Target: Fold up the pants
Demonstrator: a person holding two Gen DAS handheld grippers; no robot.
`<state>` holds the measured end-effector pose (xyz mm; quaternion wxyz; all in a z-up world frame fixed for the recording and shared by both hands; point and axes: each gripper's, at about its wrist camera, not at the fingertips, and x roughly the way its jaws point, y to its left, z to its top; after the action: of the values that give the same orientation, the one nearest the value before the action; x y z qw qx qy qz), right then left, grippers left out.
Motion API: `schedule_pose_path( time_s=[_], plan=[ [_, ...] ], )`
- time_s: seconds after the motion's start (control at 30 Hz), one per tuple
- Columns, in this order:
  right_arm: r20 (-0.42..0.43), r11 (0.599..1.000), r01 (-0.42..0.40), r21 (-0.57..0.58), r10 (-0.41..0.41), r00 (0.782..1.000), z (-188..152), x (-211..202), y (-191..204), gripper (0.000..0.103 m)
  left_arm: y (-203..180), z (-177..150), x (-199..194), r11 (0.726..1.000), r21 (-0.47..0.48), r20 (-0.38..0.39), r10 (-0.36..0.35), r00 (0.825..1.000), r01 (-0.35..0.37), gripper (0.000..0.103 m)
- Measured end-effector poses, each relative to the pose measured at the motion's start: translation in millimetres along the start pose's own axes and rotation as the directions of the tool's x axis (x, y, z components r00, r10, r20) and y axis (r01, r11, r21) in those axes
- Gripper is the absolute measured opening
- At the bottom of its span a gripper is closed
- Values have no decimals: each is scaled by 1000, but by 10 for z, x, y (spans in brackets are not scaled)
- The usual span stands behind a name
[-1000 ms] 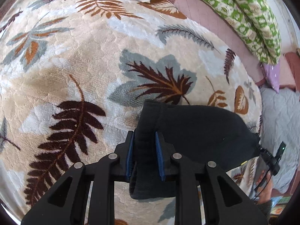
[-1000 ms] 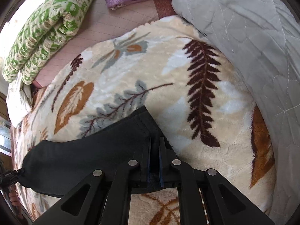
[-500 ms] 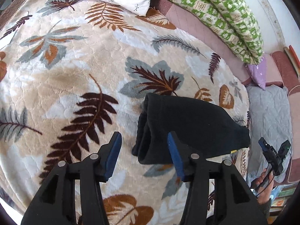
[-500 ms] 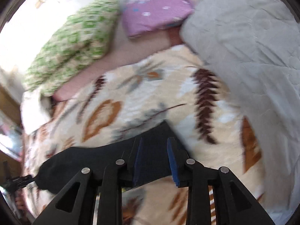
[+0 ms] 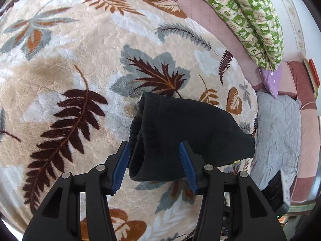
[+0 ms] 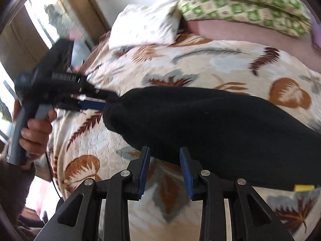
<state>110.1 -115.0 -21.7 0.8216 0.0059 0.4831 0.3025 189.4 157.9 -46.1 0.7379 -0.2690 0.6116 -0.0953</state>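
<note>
Black pants [image 5: 190,124] lie folded into a short thick bundle on a leaf-patterned blanket [image 5: 60,70]. My left gripper [image 5: 153,144] is open and straddles the bundle's thick folded end; its blue pads stand off the cloth on both sides. In the right wrist view the pants [image 6: 200,124] stretch across the middle, with a yellow tag [image 6: 303,187] at their lower right. My right gripper [image 6: 164,148] is open just in front of the bundle's long near edge, nothing between its pads. The left gripper [image 6: 102,102] shows there too, held by a hand [image 6: 34,132].
A green patterned quilt [image 5: 250,16] lies rolled along the back of the bed. Below it sit a purple pillow [image 5: 270,80] and a grey quilted cover [image 5: 278,132] on the right. A white pillow [image 6: 144,26] rests at the head, near a window [image 6: 46,18].
Both grippers have opened and let go of the pants. The left one stayed at the folded end. The right one swung away from its corner and rolled, now facing the bundle's long side.
</note>
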Motion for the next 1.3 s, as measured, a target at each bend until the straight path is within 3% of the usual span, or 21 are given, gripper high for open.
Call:
schedule_pose_path(
  time_s=[0.33,0.4,0.43,0.47,0.57,0.6,0.7,0.77,0.87,1.0,1.1,1.13,1.17,1.23,1.3],
  plan=[
    [-51,972,125,-200,-138,989,104,677,359,32,34,290,219,998,-48,-55,-48,997,45,50],
    [-43,965,135,-226,-149,988,106,702,384,24,20,324,287,997,-62,-68,-57,996,53,49],
    [-37,963,136,-233,-149,988,105,699,379,11,-3,337,303,996,-64,-62,-58,996,54,47],
    [-33,961,141,-238,-153,988,107,697,376,8,-30,350,300,997,-60,-49,-48,998,45,32],
    [0,965,139,-220,-143,990,113,607,355,5,-133,436,209,998,-29,3,-58,998,58,13],
    [18,966,144,-216,-144,989,117,556,354,5,-176,470,129,998,-13,37,-69,997,69,12],
    [75,965,150,-216,-137,988,105,405,417,5,-237,497,-12,998,62,119,-28,992,21,12],
    [67,963,137,-233,-124,990,33,397,460,5,-205,492,24,996,89,115,7,993,-17,13],
    [8,945,157,-287,-161,987,-92,582,497,5,-36,433,109,996,85,59,-4,998,-1,12],
    [-9,959,139,-245,-146,989,-98,662,418,8,30,391,46,993,84,16,-87,996,85,13],
    [-10,963,130,-235,-136,991,-70,651,410,9,-77,372,18,984,108,-38,-140,989,143,24],
    [-11,963,131,-237,-137,990,-70,647,422,9,-133,349,37,983,125,-61,-125,990,132,37],
    [-10,963,132,-237,-139,990,-71,644,425,9,-181,316,57,985,147,-76,-82,994,93,41],
    [-12,963,133,-234,-140,990,-79,640,434,9,-235,255,72,981,190,-67,-20,998,32,41],
    [-14,963,132,-233,-139,990,-74,647,430,9,-243,214,93,979,204,-69,-17,997,31,41]
  ],
)
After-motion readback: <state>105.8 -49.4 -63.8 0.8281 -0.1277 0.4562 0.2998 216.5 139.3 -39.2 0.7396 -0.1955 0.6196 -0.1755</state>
